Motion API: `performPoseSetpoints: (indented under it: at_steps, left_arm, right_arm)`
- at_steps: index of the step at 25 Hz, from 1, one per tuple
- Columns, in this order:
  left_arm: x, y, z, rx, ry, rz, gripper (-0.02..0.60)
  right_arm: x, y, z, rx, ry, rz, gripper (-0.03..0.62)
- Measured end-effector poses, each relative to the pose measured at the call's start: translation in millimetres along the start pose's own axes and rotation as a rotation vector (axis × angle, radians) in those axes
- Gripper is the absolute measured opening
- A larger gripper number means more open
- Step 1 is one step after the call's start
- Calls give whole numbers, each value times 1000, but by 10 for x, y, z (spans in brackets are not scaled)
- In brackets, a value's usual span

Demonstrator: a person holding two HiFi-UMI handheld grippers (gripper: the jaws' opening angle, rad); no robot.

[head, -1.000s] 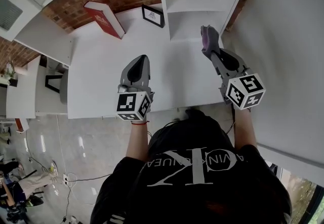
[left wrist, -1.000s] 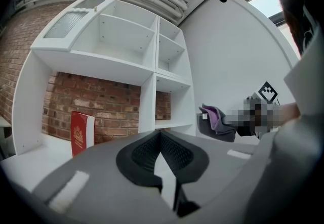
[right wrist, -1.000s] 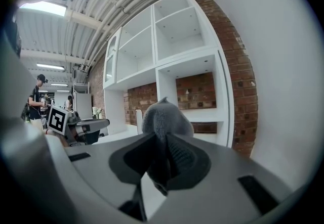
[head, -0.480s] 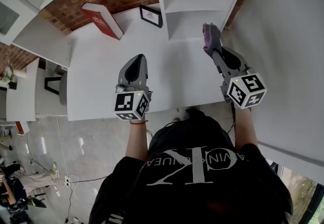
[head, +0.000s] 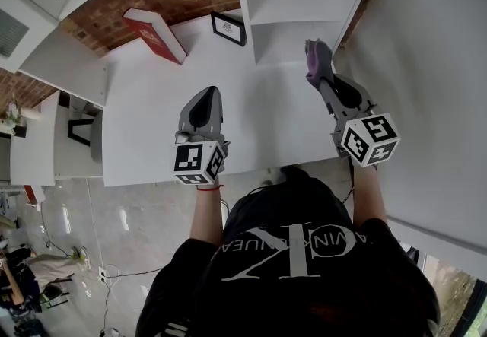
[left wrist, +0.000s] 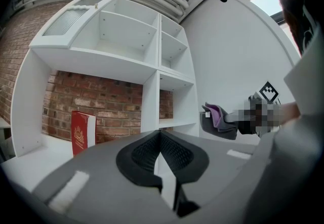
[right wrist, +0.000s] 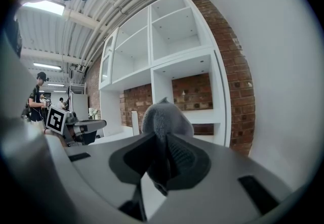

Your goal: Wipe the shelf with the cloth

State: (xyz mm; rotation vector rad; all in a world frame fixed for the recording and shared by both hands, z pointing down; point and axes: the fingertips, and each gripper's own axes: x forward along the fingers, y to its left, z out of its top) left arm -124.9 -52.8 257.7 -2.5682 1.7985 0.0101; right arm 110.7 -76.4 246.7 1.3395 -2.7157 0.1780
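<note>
A grey and purple cloth (head: 314, 54) is bunched in my right gripper (head: 319, 71), whose jaws are shut on it. It hangs level above the white tabletop (head: 152, 122), just in front of the lowest compartment of the white shelf unit (head: 293, 33). In the right gripper view the cloth (right wrist: 167, 119) bulges up past the pads (right wrist: 178, 154) and hides part of the shelf (right wrist: 202, 113) behind it. My left gripper (head: 208, 92) hovers over the middle of the tabletop, shut with nothing in it (left wrist: 161, 136). The left gripper view shows the cloth (left wrist: 217, 117) off to the right.
A red book (head: 154, 33) leans against the brick wall at the back left. A small black picture frame (head: 228, 27) stands beside the shelf's upright. A white wall (head: 426, 61) closes the right side. The table's front edge (head: 228, 168) runs just under my hands.
</note>
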Motion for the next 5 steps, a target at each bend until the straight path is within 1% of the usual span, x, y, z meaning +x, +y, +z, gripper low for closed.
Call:
performPoseSetpoints:
  at_steps: [5]
  left_arm:
    - [47,30,5,3,1,1,11]
  right_arm:
    - [50,-21,6,0,2,3,72]
